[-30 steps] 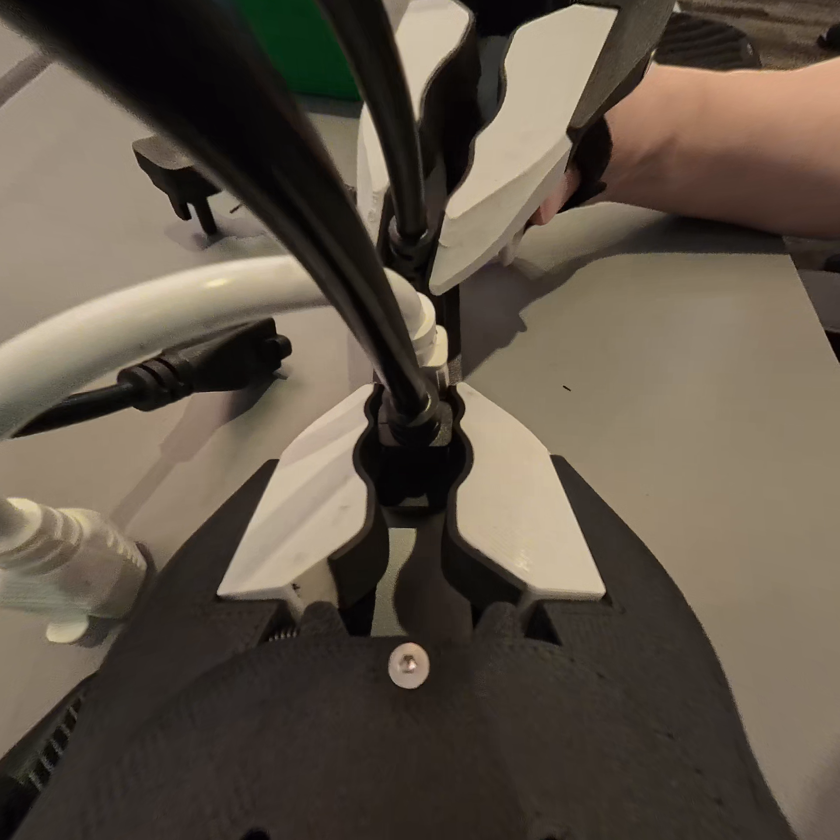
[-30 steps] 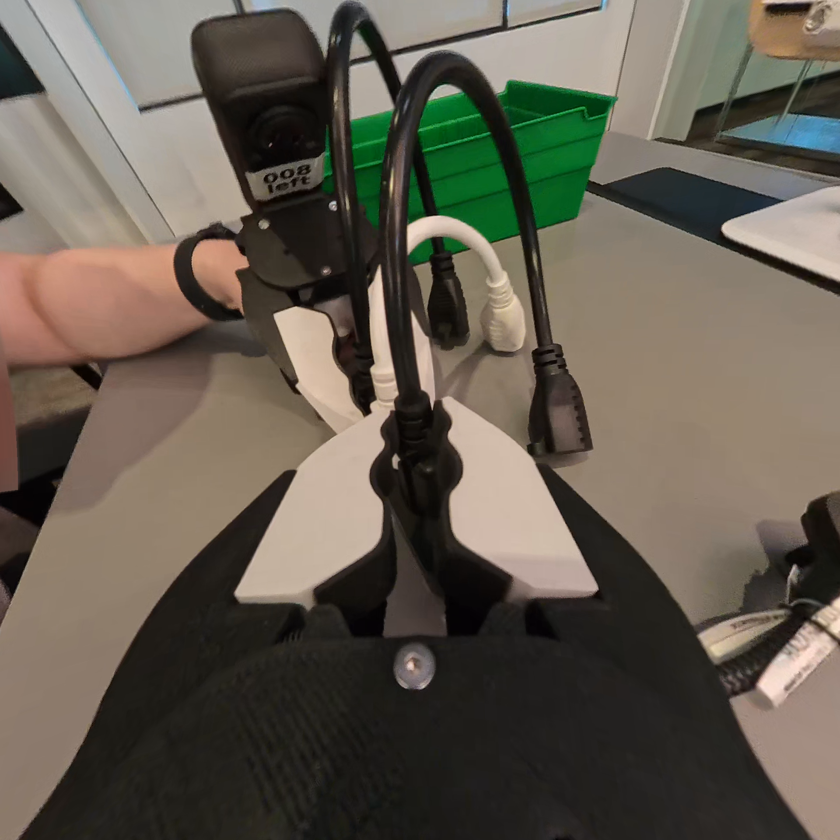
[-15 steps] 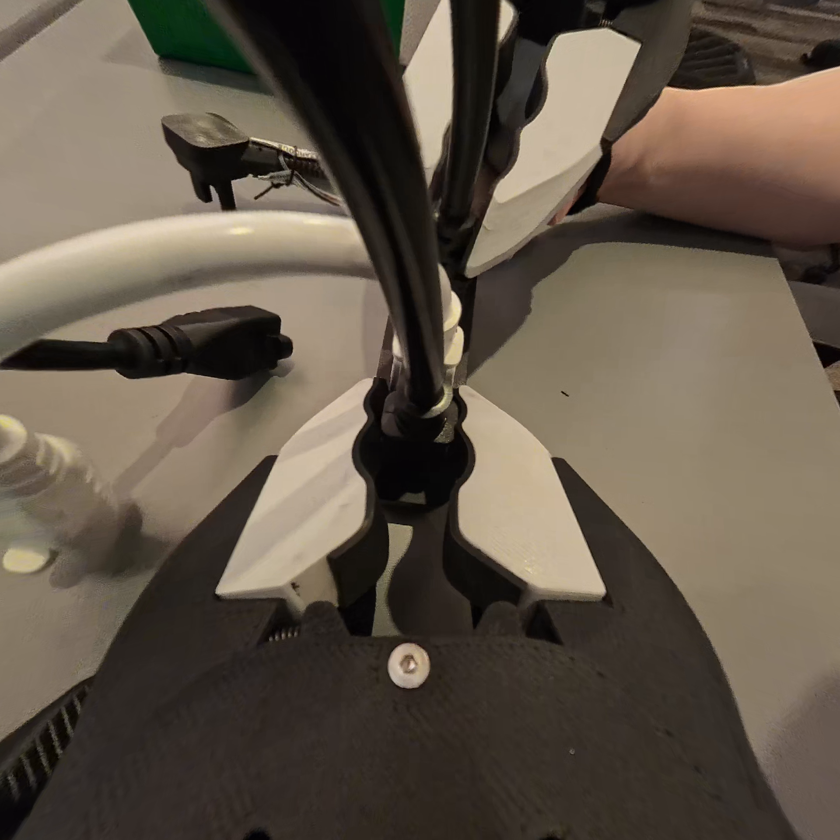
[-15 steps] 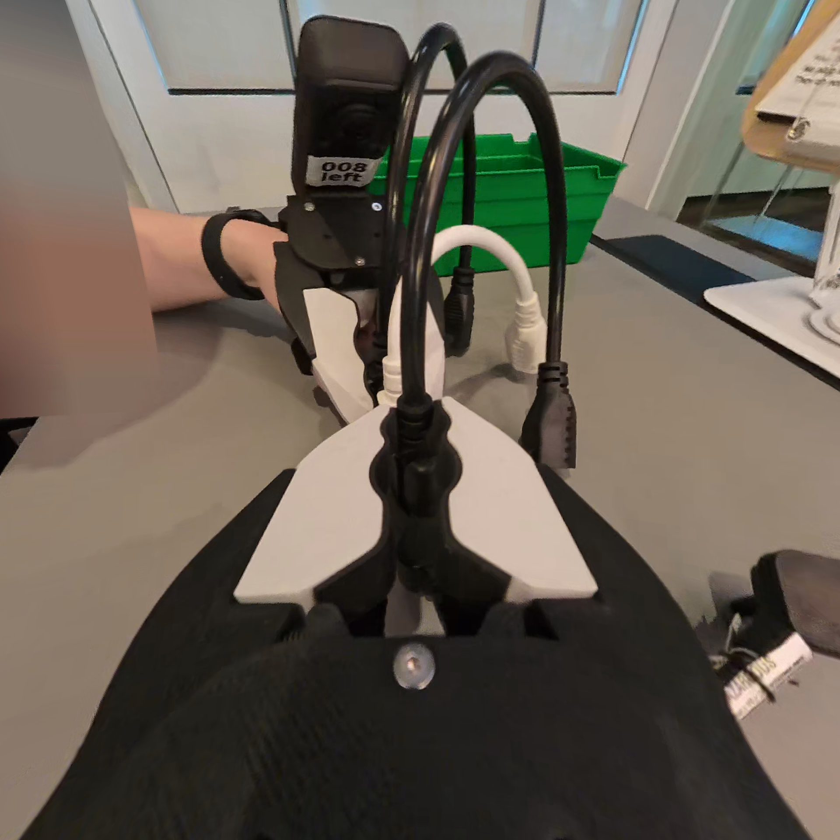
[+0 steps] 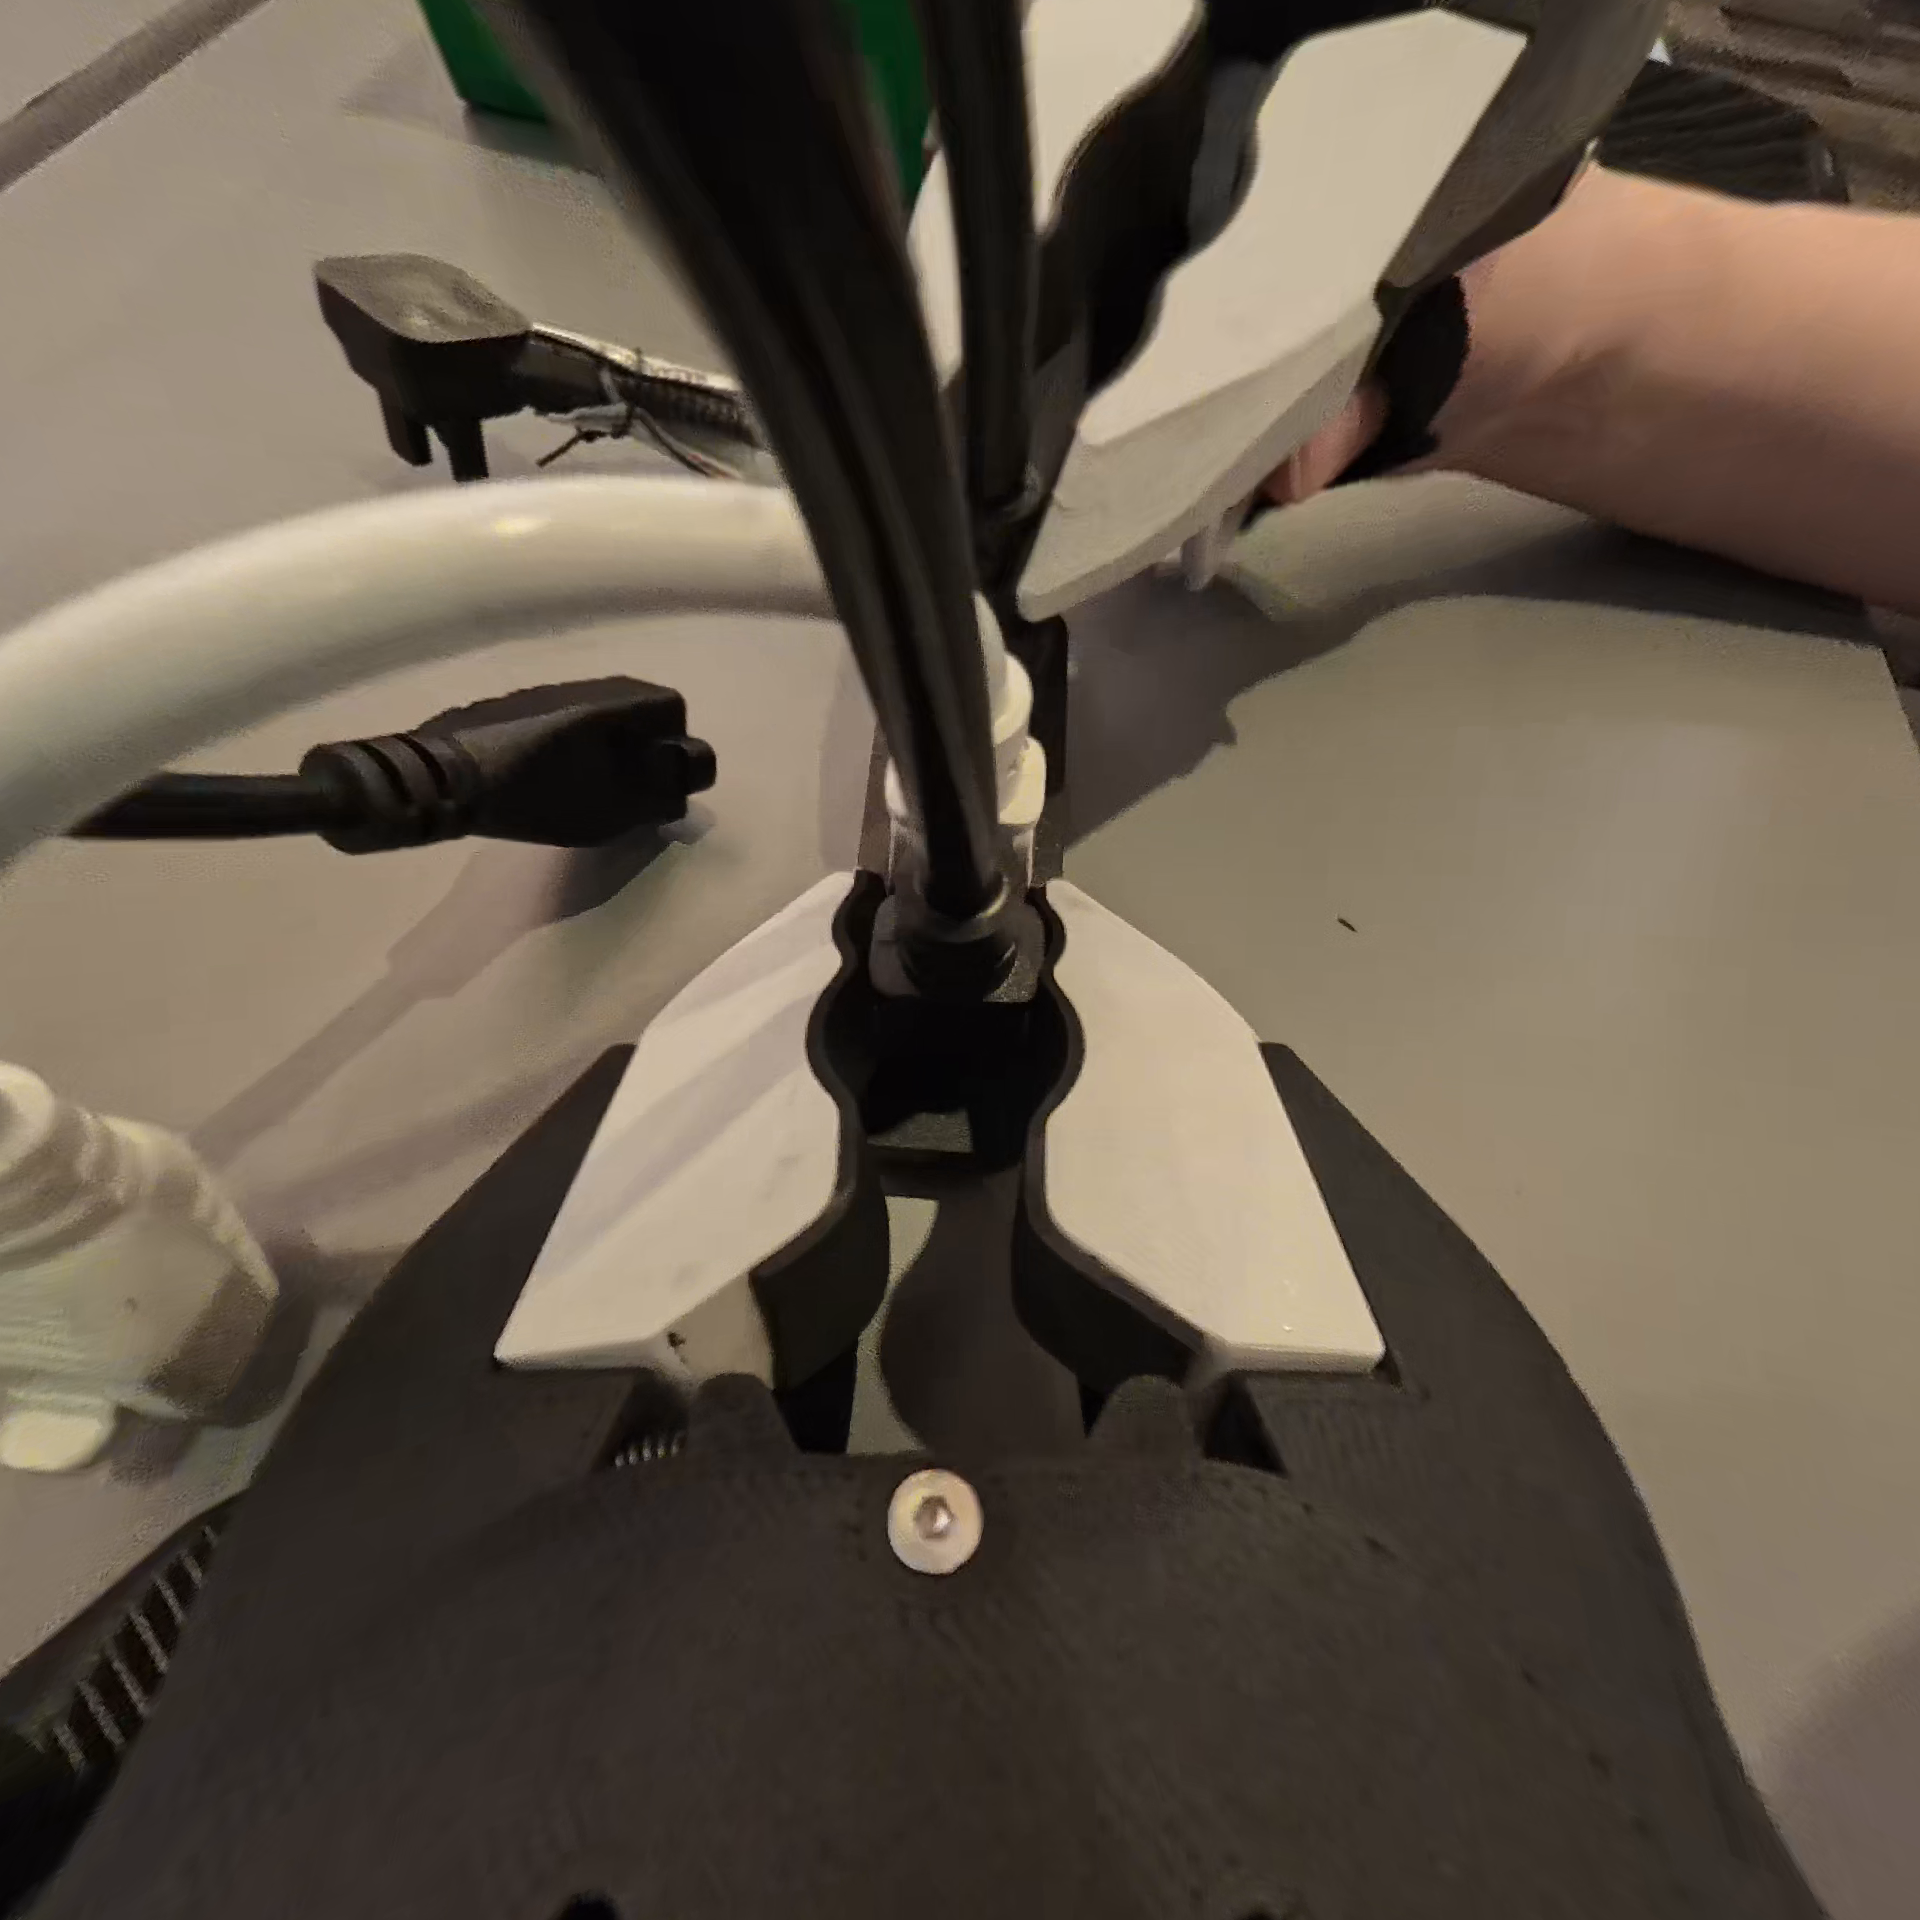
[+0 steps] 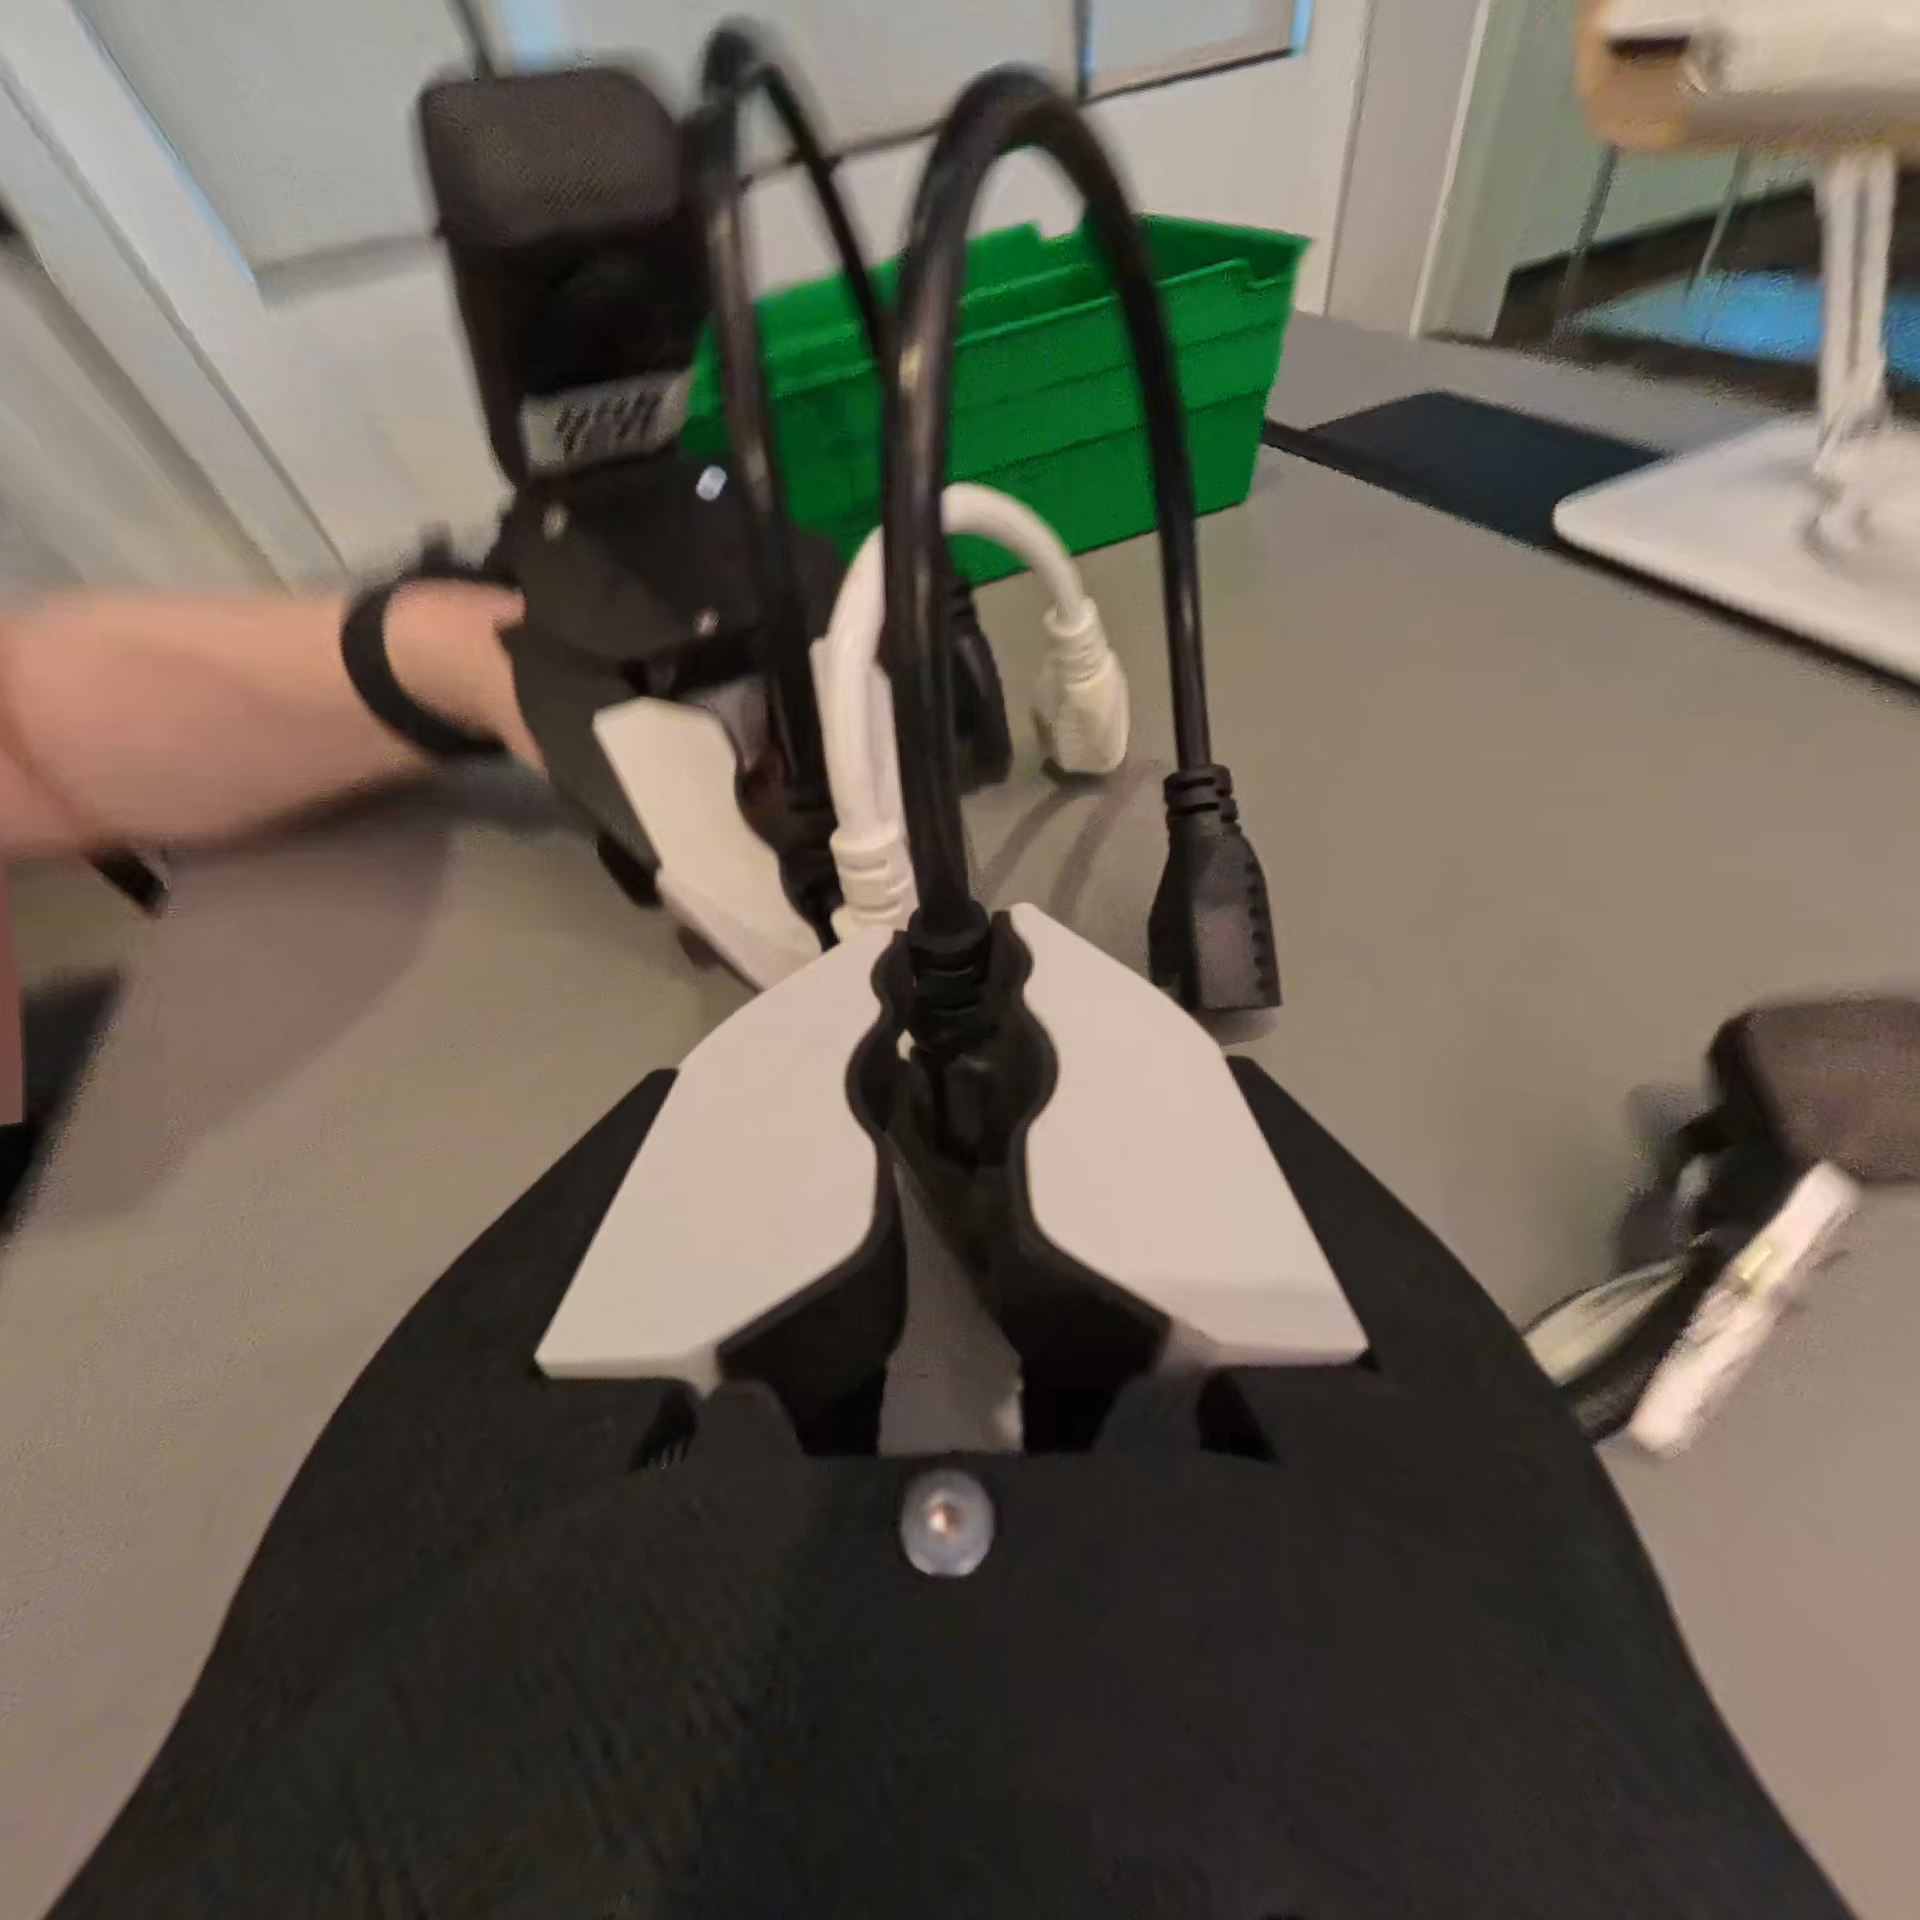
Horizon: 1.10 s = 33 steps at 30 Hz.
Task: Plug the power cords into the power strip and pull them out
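Since a moment ago the right wrist view has swung: the green bin (image 6: 1039,384) sits farther right and the scene is blurred, while the left tongs (image 5: 948,940) stay clamped on a black plug (image 5: 951,951). The right tongs (image 6: 951,971) are closed on another black plug (image 6: 948,997), its cord (image 6: 1039,312) arching up and down to a black socket end (image 6: 1221,914) standing on the grey desk (image 6: 1507,831). A white cord (image 6: 997,540) loops between the two plugs, beside them. The power strip is hidden under the tongs. Behind the desk are white doors (image 6: 260,156); at the right lies a white tray (image 6: 1745,540).
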Available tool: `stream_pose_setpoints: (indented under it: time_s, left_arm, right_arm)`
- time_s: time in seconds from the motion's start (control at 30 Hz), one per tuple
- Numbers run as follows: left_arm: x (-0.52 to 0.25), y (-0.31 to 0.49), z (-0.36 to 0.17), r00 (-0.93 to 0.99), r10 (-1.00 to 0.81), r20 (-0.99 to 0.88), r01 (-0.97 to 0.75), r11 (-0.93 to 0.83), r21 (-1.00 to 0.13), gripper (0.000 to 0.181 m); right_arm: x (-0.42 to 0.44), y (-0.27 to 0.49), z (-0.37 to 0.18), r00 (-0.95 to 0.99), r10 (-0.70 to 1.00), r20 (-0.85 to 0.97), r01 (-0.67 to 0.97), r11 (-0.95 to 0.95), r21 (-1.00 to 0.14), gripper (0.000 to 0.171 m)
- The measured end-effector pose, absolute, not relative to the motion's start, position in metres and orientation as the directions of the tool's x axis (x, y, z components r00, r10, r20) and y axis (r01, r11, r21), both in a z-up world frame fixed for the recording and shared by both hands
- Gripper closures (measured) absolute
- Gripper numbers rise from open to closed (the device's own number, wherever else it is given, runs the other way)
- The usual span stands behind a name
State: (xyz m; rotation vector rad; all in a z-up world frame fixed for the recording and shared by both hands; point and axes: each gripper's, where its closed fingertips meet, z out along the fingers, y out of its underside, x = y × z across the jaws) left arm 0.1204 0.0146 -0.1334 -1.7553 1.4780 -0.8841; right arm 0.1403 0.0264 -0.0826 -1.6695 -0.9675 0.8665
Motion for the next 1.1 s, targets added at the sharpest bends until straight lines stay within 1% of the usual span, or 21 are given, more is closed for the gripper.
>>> stream_pose_setpoints:
  time_s: [0.03,0.13,0.23,0.3,0.37,0.47,0.63,0.73,0.9,1.0,1.1]
  left_arm:
    - [0.121,0.012,-0.135,0.116,-0.991,0.069,-0.545,-0.121,-0.830,0.153]
    - [0.123,0.006,-0.135,0.076,-0.994,0.078,-0.552,-0.107,-0.827,0.154]
    - [0.122,0.006,-0.132,0.060,-0.995,0.075,-0.534,-0.095,-0.840,0.154]
    - [0.121,0.004,-0.134,0.054,-0.996,0.071,-0.550,-0.089,-0.830,0.153]
    - [0.121,0.000,-0.136,0.038,-0.997,0.067,-0.558,-0.076,-0.826,0.153]
    - [0.120,0.004,-0.131,0.048,-0.995,0.089,-0.527,-0.101,-0.844,0.154]
    - [0.114,-0.001,-0.136,0.041,-0.997,0.063,-0.559,-0.075,-0.826,0.153]
    - [0.114,0.004,-0.131,0.049,-0.996,0.072,-0.535,-0.087,-0.840,0.154]
    - [0.112,-0.001,-0.136,0.039,-0.997,0.064,-0.563,-0.075,-0.823,0.153]
    - [0.113,0.003,-0.133,0.044,-0.996,0.080,-0.546,-0.091,-0.833,0.154]
    - [0.112,0.003,-0.132,0.051,-0.997,0.065,-0.545,-0.082,-0.834,0.154]
  right_arm:
    - [0.143,0.022,-0.085,0.402,0.914,-0.055,0.240,-0.163,-0.957,0.158]
    - [0.144,0.015,-0.086,0.344,0.937,-0.067,0.250,-0.160,-0.955,0.158]
    - [0.133,0.017,-0.081,0.353,0.934,-0.061,0.244,-0.155,-0.957,0.158]
    - [0.139,0.014,-0.085,0.331,0.942,-0.057,0.271,-0.153,-0.950,0.158]
    - [0.143,0.011,-0.086,0.310,0.947,-0.088,0.252,-0.171,-0.952,0.158]
    - [0.129,0.021,-0.077,0.364,0.920,-0.143,0.181,-0.220,-0.959,0.158]
    - [0.136,0.013,-0.085,0.323,0.929,-0.181,0.179,-0.247,-0.952,0.158]
    - [0.124,0.022,-0.077,0.371,0.912,-0.175,0.149,-0.245,-0.958,0.159]
    - [0.135,0.011,-0.086,0.327,0.932,-0.155,0.193,-0.226,-0.955,0.158]
    - [0.126,0.020,-0.079,0.365,0.916,-0.165,0.162,-0.236,-0.958,0.160]
    - [0.127,0.018,-0.079,0.358,0.925,-0.130,0.181,-0.205,-0.962,0.159]
